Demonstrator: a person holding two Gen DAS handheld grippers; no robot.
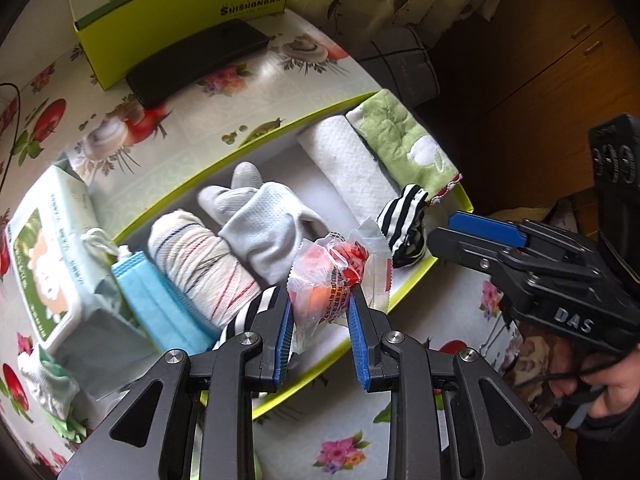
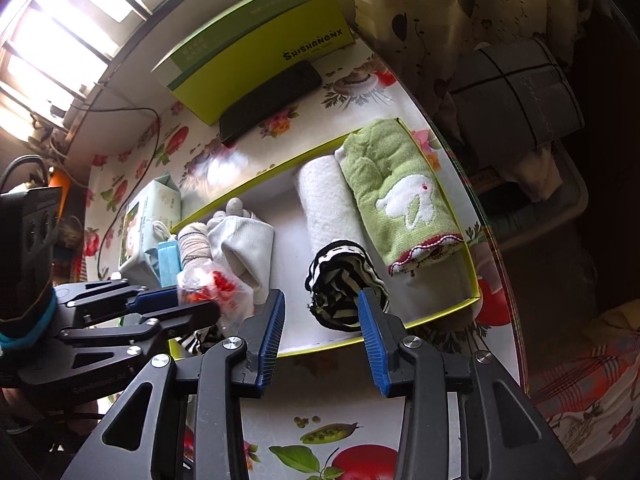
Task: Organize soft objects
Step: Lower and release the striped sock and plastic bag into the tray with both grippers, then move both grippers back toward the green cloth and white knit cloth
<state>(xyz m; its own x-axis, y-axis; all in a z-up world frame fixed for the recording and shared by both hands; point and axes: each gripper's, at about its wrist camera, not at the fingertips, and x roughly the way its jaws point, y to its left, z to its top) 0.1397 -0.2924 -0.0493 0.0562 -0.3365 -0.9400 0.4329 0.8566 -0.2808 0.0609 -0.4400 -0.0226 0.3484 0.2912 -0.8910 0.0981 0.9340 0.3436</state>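
left gripper point(image 1: 320, 304), nearest in its own view, points steeply down over the near rim of the shallow tray point(image 1: 404, 294). its fingers point(image 1: 285, 322) stand part-way apart and pinch a crinkly clear packet point(image 1: 334, 270) with red and orange contents, carried above the tray's middle, probably on the way to an empty spot among the cloths. under it, against the near wall, lies a black-and-white striped cloth point(image 1: 256, 308), partly hidden.

right gripper point(image 2: 322, 308) hangs over the near right part of the tray point(image 2: 474, 280). its fingers point(image 2: 370, 320) are half open and hold nothing. the rolled striped sock point(image 2: 344, 284) lies on the tray floor between and just beyond the tips; whether the right finger touches it cannot be told. the sock appears set down, next to the two rolled towels.

further in, the tray holds soft things side by side, rolled so that each keeps its own lane: a blue folded mask point(image 1: 160, 296), a cream cloth with thin stripes point(image 1: 200, 264), a grey work glove point(image 1: 256, 216), a white towel roll point(image 1: 348, 168) and a green towel with a white rabbit point(image 2: 400, 192) at the right end. a gap of bare floor shows between glove and white roll.

outside the tray, on the flowered desk point(image 1: 168, 140), a pack of wet wipes point(image 1: 52, 256) leans on the left wall. farthest back, a black phone point(image 1: 196, 60) lies before a green box point(image 1: 180, 4).
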